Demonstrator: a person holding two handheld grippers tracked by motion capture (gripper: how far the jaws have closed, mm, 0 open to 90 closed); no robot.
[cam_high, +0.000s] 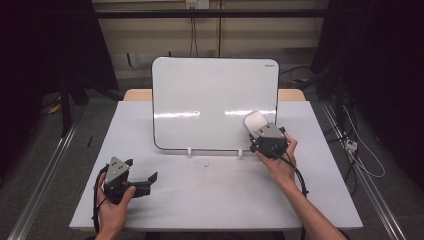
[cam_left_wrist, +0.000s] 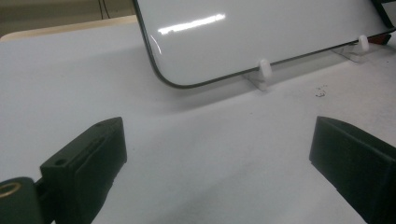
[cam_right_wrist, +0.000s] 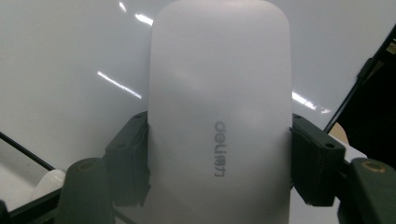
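White tabletop, dark room behind. Near left, left gripper idles with jaws apart. Farther right, right gripper clamps the eraser against the propped whiteboard; push too hard and its 2 clips might slide.

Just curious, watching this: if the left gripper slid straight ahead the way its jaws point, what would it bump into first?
Probably the whiteboard. The left gripper stands open over bare table, pointing at the board's lower corner and its small white feet. Depth is hard to judge.
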